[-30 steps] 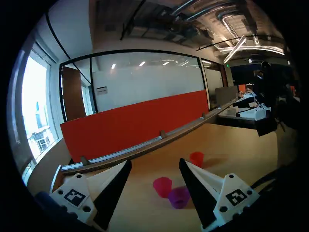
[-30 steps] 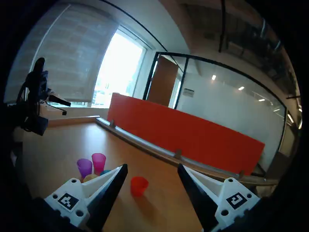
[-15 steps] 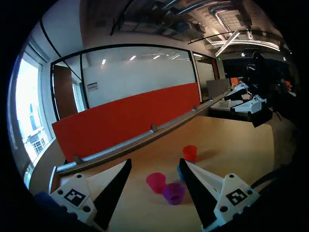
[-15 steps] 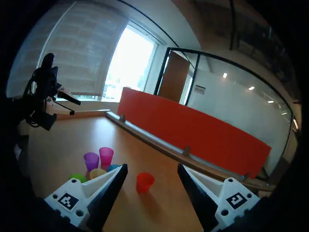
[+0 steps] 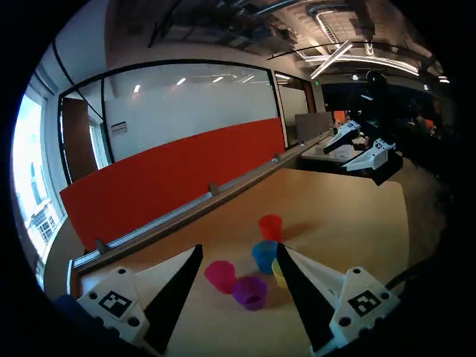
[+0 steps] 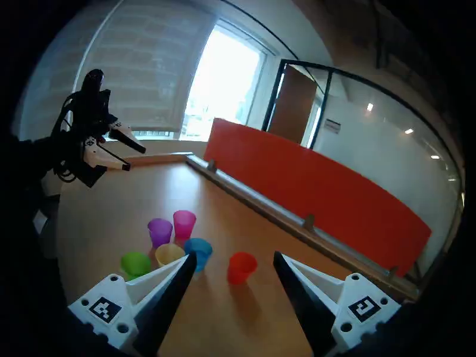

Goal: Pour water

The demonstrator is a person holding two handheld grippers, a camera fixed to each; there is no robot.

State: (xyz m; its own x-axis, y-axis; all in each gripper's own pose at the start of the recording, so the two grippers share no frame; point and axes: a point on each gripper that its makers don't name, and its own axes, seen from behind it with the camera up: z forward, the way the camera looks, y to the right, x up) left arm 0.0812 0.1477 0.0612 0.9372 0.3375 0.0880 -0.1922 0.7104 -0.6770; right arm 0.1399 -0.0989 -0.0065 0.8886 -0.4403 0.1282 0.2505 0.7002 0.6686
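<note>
Cups [image 6: 197, 249] clustered on table [image 6: 113, 202] (red cup [image 6: 241, 266] apart).

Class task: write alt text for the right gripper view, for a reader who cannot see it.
The right gripper, open, points across a wooden table at a red cup framed between its fingers. Beside it cluster a purple cup, pink cup, blue cup, yellow cup and green cup; an orange partition runs behind.

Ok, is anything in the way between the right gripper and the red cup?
Nothing visible. The red cup stands alone, straight ahead of the open right gripper, with only bare table between. The blue cup sits off to the side, apart from it.
</note>
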